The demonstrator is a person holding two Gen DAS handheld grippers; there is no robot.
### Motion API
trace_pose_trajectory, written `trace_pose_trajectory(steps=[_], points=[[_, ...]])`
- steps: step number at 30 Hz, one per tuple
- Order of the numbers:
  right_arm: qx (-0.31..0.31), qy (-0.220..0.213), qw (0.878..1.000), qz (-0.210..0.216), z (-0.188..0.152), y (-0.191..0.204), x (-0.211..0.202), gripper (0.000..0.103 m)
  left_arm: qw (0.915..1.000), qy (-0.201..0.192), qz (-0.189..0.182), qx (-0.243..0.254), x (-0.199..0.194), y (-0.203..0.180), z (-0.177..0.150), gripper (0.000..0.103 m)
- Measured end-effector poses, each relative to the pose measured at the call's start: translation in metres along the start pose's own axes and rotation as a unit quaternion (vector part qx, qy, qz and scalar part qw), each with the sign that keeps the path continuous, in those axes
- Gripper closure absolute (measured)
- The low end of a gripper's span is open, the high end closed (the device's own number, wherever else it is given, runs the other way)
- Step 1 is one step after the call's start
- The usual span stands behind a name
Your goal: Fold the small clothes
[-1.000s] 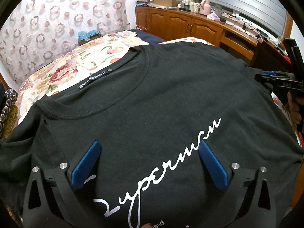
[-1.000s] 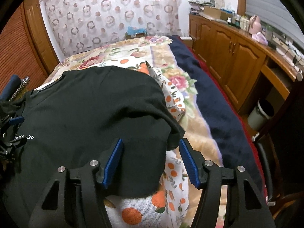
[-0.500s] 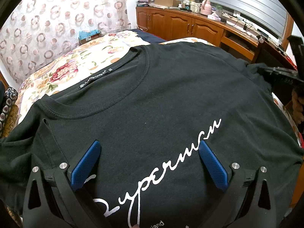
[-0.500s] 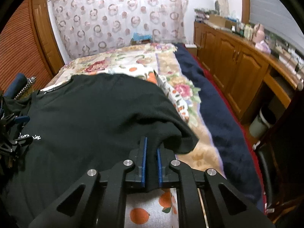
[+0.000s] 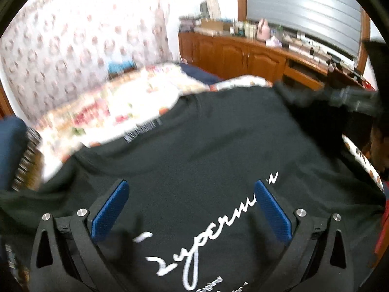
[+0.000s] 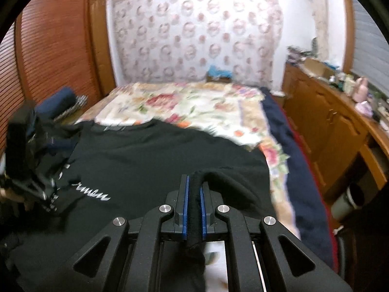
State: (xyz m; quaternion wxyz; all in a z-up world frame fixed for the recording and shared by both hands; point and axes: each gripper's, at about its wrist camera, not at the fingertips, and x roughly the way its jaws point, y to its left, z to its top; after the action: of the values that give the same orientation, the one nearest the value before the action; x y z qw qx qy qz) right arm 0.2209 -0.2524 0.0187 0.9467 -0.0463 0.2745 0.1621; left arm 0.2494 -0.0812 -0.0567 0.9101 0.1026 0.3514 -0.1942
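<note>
Clearly folding has barely begun. From the left wrist, the left gripper (image 5: 192,209) hovers released over the black T-shirt (image 5: 206,146), spread on the bed (image 5: 136,97). From the right wrist, the right gripper (image 6: 193,194) fingers clench its sleeve edge.

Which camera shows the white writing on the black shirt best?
The left wrist view: the white writing runs nearly whole across the black shirt, though blurred. The right wrist view catches only its last letters, at an angle.
</note>
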Motion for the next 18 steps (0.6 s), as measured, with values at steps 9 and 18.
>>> trace_pose_trajectory(steps=[9,18], points=[[-0.003,0.082,0.996,0.018,-0.032,0.029,0.031,0.090,0.9986,-0.026,-0.036,-0.027,-0.021,0.024,0.002,0.000],[0.005,0.038,0.999,-0.016,0.001,0.017,-0.005,0.043,0.9974,-0.043,-0.047,-0.033,-0.029,0.027,-0.001,0.000]])
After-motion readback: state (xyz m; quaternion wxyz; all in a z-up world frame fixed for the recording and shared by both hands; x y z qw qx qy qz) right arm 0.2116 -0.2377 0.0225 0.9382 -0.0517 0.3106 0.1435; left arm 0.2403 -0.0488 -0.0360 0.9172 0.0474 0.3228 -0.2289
